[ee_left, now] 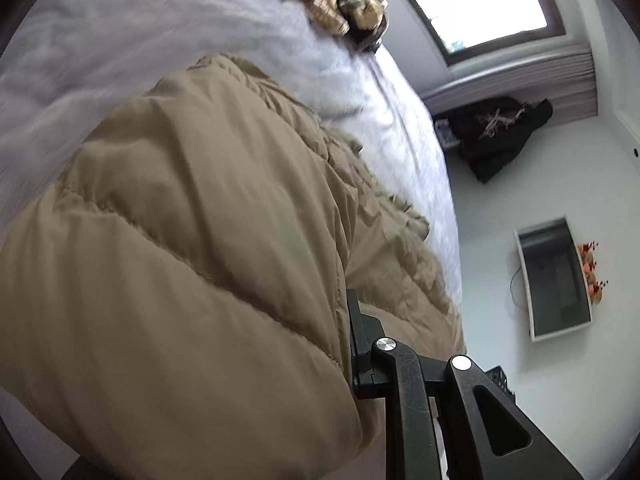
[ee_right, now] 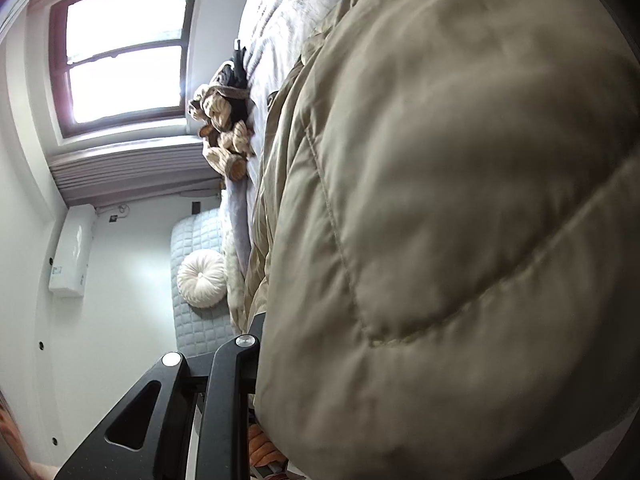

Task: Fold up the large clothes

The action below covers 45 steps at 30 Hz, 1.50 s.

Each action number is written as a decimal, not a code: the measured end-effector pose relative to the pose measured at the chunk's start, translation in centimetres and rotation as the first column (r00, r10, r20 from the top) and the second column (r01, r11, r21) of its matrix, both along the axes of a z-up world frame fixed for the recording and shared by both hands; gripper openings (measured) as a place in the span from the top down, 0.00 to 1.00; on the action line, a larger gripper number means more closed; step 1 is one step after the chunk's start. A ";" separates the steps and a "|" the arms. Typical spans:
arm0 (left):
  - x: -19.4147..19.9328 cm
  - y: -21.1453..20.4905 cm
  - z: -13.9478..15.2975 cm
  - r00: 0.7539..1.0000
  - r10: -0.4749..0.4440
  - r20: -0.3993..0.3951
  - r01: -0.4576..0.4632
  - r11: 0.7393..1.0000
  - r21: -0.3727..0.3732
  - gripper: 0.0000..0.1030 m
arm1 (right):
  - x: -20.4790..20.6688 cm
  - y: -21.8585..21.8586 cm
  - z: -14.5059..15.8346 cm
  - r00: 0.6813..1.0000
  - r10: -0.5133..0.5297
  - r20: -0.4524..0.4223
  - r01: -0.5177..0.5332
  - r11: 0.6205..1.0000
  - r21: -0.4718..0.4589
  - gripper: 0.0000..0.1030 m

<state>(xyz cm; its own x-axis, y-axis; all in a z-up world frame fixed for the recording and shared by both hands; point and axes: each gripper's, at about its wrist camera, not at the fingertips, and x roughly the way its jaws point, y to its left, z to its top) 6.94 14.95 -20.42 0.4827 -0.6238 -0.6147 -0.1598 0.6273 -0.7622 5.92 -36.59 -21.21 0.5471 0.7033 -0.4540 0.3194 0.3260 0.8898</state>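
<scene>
Both grippers, left (ee_left: 354, 340) and right (ee_right: 260, 344), are clamped on a tan puffy coat (ee_left: 192, 240). It drapes over the bed (ee_left: 120, 40) (grey cover), lifted at the near edge.

White walls (ee_right: 120, 280), bright wood-framed window (ee_right: 124, 52), grey-covered bed (ee_left: 140, 32), round white cushion (ee_right: 202, 278) near quilted headboard.
</scene>
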 end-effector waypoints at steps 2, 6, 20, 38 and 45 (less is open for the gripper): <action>-2.5 0.9 -0.2 0.999 -0.030 -0.025 0.030 1.000 0.005 0.79 | -2.6 0.6 0.0 1.000 0.001 -0.017 -0.001 1.000 -0.003 0.75; -5.6 2.0 -1.3 0.993 -0.084 -0.079 0.087 0.996 0.033 0.79 | -6.0 0.7 -0.3 0.999 -0.006 -0.047 0.006 1.000 0.000 0.75; -6.2 2.9 -1.2 0.965 -0.084 -0.247 0.148 0.957 0.251 0.49 | -8.9 -0.8 -1.2 0.981 -0.066 -0.180 0.038 0.987 -0.154 0.54; -9.8 5.1 3.2 0.968 -0.101 -0.228 0.201 0.858 0.472 0.10 | -12.5 4.1 5.5 0.958 -0.047 -0.284 -0.063 0.929 -0.364 0.39; -9.6 6.3 4.0 0.979 -0.060 -0.194 0.153 0.843 0.515 0.00 | -12.9 6.2 6.8 0.968 -0.033 -0.249 -0.081 0.897 -0.434 0.09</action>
